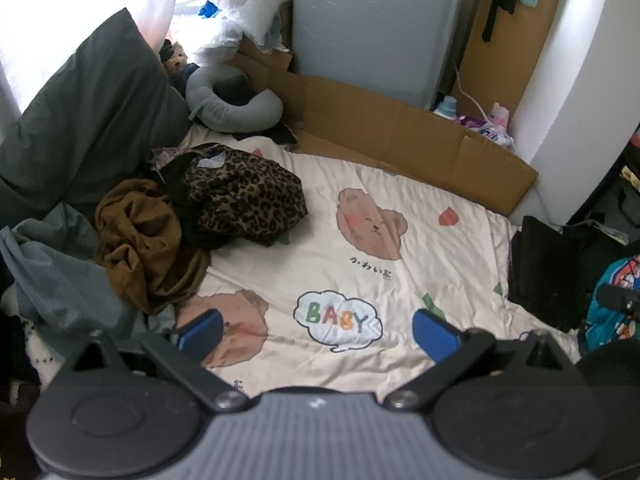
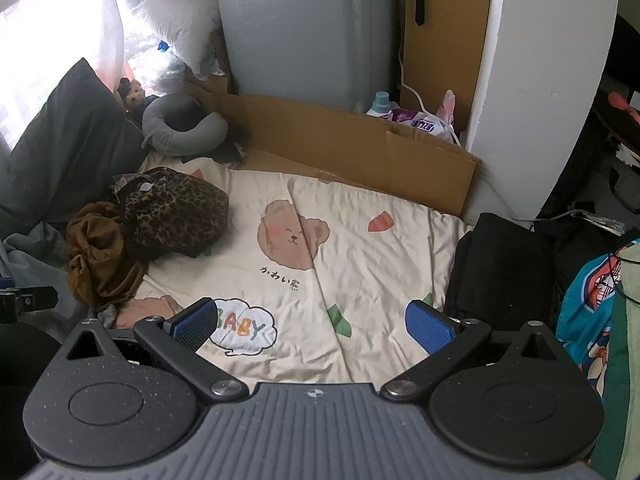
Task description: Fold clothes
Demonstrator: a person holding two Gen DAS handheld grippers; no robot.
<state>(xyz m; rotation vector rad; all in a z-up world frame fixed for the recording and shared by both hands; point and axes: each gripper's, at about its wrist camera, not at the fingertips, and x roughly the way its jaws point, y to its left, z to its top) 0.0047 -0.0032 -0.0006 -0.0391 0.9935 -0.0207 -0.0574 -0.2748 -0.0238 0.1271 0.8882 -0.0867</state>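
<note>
Both grippers are hovering over the bed w/ nothing in them: left gripper (image 1: 316, 330) is showing its blue pads spread wide apart, right gripper (image 2: 314, 322) likewise apart & empty. The clothes are sitting in a heap at the bed's left side: a crumpled leopard-print garment (image 1: 244, 200) is lying on top of, and touching, a rumpled mustard-brown garment (image 1: 144, 244), w/ a grey-blue cloth (image 1: 52, 276) just beside them. The cream bedsheet w/ brown bear print and "BABY" bubble (image 1: 420, 280) is lying mostly bare in the middle, giving a flat spot for folding.

Step in hand, prob.: picking the first piece from the heap. Doing it well means reaching the left gripper for the top leopard piece first, pinching one layer at an edge or corner, not the bunched middle, so the brown one isn't dragging along. Then spreading it flat on the bare sheet, w/ the right gripper taking the opposite corner.
</note>
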